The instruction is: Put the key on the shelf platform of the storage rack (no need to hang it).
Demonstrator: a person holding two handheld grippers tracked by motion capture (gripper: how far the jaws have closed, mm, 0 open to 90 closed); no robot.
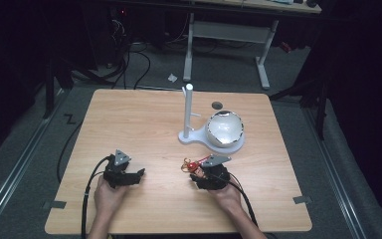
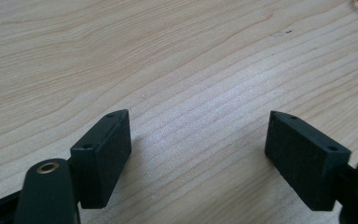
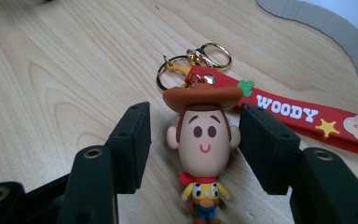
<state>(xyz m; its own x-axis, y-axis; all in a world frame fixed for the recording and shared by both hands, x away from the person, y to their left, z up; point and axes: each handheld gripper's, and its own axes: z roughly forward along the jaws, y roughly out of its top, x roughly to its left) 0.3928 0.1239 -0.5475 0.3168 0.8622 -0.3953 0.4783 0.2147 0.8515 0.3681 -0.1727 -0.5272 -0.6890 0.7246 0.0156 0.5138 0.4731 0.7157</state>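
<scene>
A Woody keychain figure [image 3: 204, 140] lies face up on the wooden table [image 1: 139, 124], with a brown hat and yellow shirt. Its red "WOODY" strap [image 3: 303, 114] runs off to the right, and gold rings [image 3: 214, 55] sit above the hat. My right gripper [image 3: 195, 135] is open, one jaw on each side of the figure's head, the right jaw almost at its ear. In the high view the keychain [image 1: 193, 166] lies at the right gripper [image 1: 201, 172], near the front of the table. My left gripper [image 1: 139, 173] is open over bare wood, its fingers [image 2: 105, 154] wide apart.
A white stand [image 1: 188, 112] with an upright post and a shiny round bowl [image 1: 225, 127] stands beyond the right gripper at centre right. A small dark disc [image 1: 217, 105] lies behind it. Cables trail from both grippers off the front edge. A desk frame [image 1: 229, 35] stands on the floor beyond.
</scene>
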